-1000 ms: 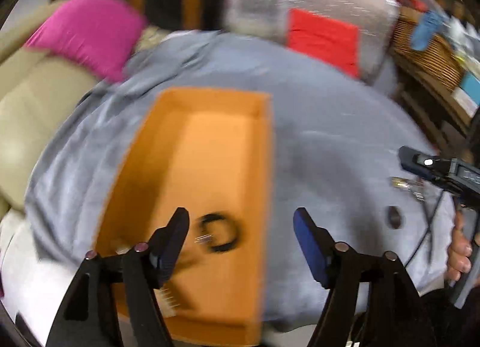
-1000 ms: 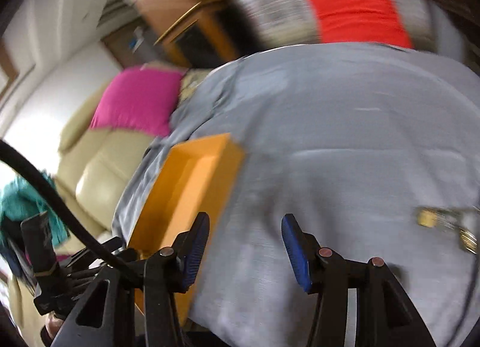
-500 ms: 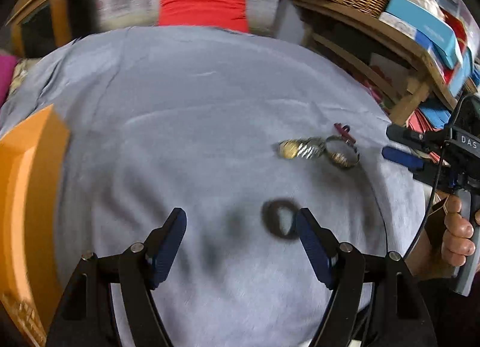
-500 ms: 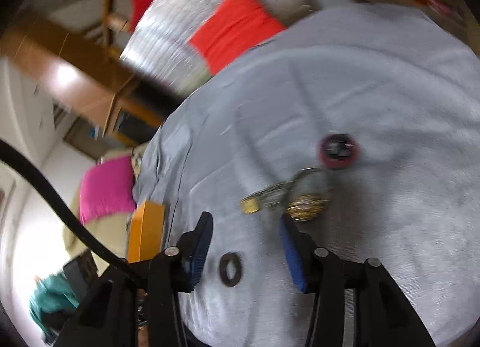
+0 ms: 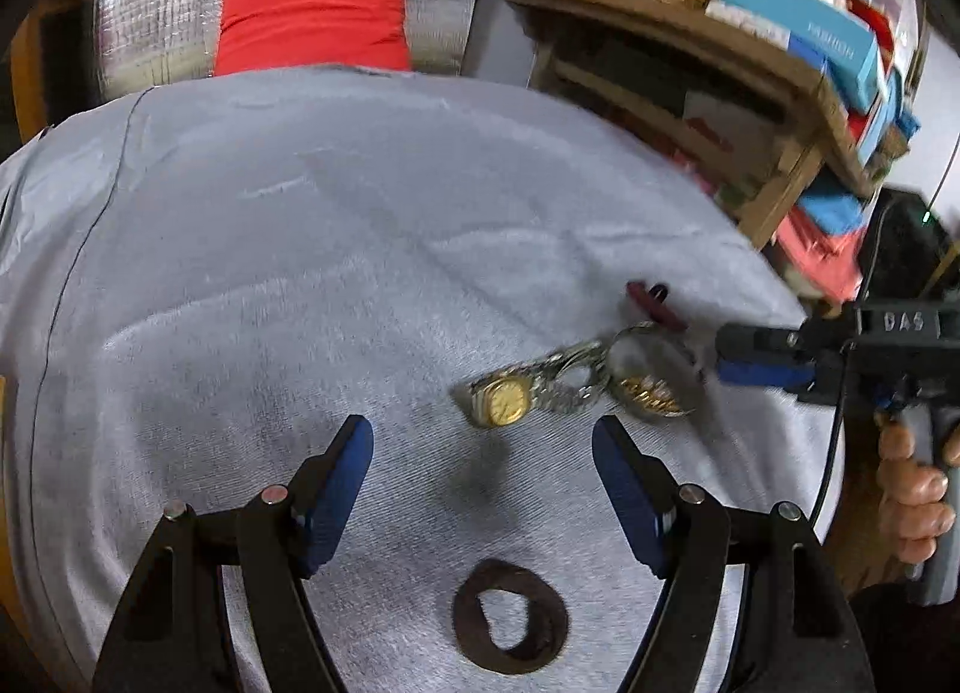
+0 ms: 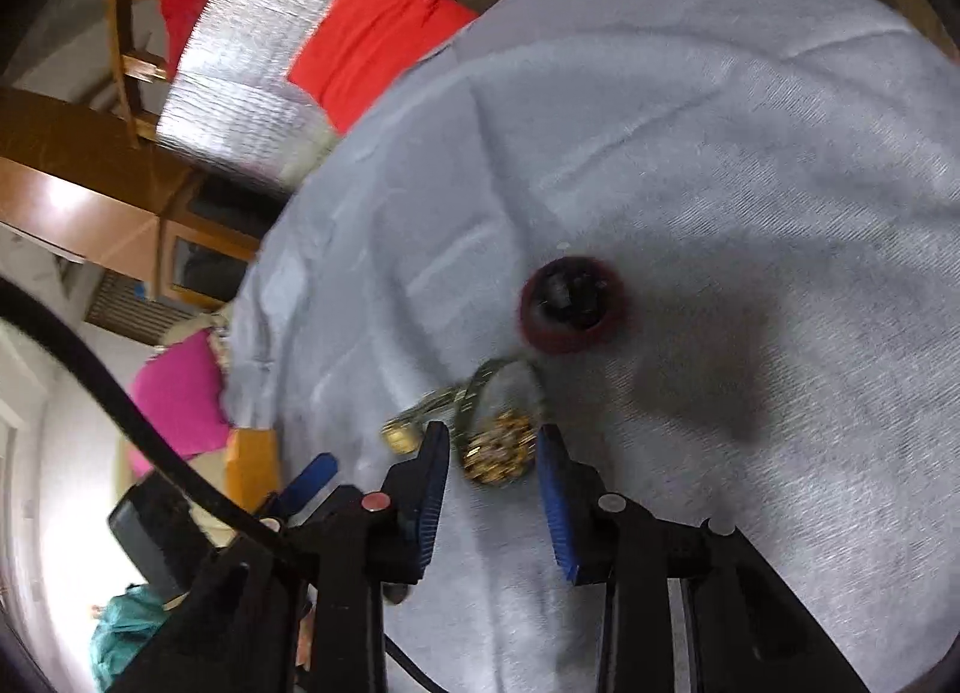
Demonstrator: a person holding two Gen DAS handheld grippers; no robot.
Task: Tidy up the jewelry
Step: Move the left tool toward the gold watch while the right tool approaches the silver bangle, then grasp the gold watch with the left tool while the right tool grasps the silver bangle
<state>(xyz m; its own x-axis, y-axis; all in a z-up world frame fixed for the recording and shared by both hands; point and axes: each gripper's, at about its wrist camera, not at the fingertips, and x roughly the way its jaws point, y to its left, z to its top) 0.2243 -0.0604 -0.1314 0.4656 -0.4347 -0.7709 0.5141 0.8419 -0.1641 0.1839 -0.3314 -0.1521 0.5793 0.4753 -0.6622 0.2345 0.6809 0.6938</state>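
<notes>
Grey cloth (image 5: 270, 249) lay bare toward its far edge. Two watches (image 5: 504, 402) (image 6: 501, 447), two rings (image 5: 510, 624) (image 6: 573, 303) clustered near its right edge. Left gripper (image 5: 483, 453) gaped; right gripper (image 6: 492, 453) straddled one watch, unclosed.

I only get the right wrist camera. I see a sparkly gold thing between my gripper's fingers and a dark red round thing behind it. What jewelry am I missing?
Observer: A dark ring-shaped band lies on the grey cloth, just under the left gripper. Your view misses it.
Operator: Is the left gripper holding it?
Observer: No. That gripper is open and the band lies loose on the cloth, behind its fingertips.
Operator: What is the little gold blob beside my sparkly bracelet?
Observer: A watch. The left wrist view shows its gold face turned up.
</notes>
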